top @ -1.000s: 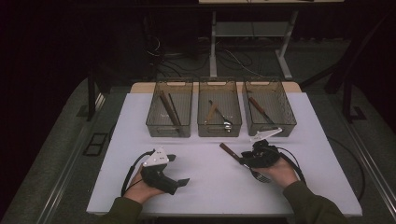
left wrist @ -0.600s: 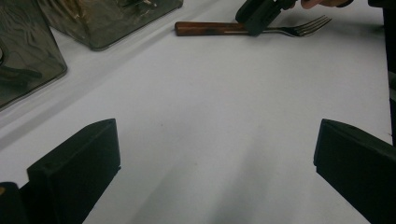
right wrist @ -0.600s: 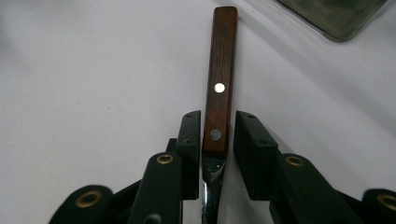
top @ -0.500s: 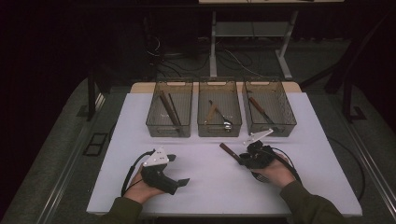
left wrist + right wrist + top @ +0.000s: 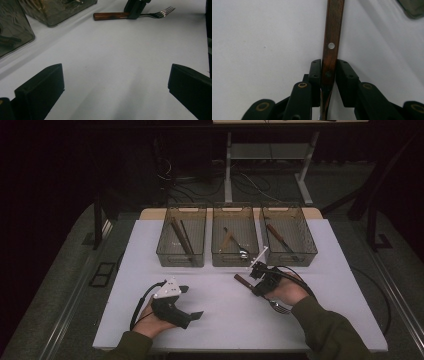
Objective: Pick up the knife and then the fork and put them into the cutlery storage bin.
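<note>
Left gripper (image 5: 192, 315), near-left on the white table (image 5: 330, 250): jaws wide apart, nothing between them, resting.

Far edge: three clear bins (image 5: 182, 241) in a row, each with cutlery inside.

Right gripper (image 5: 256, 287), right of centre: its jaws have just been closing and now clamp the wooden handle of a fork (image 5: 331, 45), tines toward the person, handle end pointing far-left.

The fork looks bound for the middle bin (image 5: 234, 242), going by the cutlery in it. Lift it level and clear the near wall before letting go.

No brand or writing legible.
</note>
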A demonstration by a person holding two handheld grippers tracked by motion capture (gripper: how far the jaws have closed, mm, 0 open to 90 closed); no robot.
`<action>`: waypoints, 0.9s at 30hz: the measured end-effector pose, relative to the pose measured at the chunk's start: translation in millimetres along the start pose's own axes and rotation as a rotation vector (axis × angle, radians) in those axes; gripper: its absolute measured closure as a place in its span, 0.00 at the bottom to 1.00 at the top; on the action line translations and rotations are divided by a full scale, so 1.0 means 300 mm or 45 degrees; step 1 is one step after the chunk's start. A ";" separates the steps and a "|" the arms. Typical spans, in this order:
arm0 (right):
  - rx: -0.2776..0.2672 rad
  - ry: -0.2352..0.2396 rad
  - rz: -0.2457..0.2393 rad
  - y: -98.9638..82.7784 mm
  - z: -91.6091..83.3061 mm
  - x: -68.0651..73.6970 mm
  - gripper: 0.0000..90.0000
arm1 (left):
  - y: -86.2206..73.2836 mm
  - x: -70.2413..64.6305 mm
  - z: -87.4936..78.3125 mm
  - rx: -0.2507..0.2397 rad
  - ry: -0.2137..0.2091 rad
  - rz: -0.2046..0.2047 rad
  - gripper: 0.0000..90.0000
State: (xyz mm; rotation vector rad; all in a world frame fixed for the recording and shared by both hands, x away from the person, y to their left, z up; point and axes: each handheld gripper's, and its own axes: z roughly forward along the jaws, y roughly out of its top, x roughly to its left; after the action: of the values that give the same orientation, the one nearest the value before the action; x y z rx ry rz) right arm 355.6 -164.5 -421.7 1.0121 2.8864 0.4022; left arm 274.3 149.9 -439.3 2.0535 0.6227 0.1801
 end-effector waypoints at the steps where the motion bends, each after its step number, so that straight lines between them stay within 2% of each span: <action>1: 0.030 0.004 0.001 0.011 0.000 -0.001 0.82 | 0.000 0.000 0.000 0.001 0.000 0.001 0.00; 7: 0.155 0.004 -0.023 0.055 0.007 -0.002 0.85 | 0.000 -0.001 0.000 0.002 -0.001 0.004 0.00; 10: 0.155 -0.010 -0.053 0.056 0.007 -0.002 0.85 | 0.000 -0.001 0.000 0.000 -0.001 0.002 0.00; 12: 0.131 0.001 -0.060 0.049 0.006 -0.008 0.85 | 0.000 -0.001 0.000 -0.001 -0.002 0.002 0.00; 19: 0.011 0.046 -0.025 0.011 -0.018 -0.031 0.85 | 0.000 -0.001 0.001 0.000 -0.002 0.002 0.00; 25: -0.135 0.068 0.002 -0.032 -0.063 -0.053 0.86 | 0.000 -0.001 0.001 0.005 -0.002 0.004 0.00; 27: -0.199 0.076 0.029 -0.050 -0.079 -0.058 0.86 | 0.000 -0.001 0.001 0.005 -0.001 0.002 0.00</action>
State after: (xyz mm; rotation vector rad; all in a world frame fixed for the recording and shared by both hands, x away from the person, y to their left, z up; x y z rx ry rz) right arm 357.0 -191.9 -403.4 1.0254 2.8427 0.6586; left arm 274.3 149.6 -439.6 2.0574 0.6212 0.1791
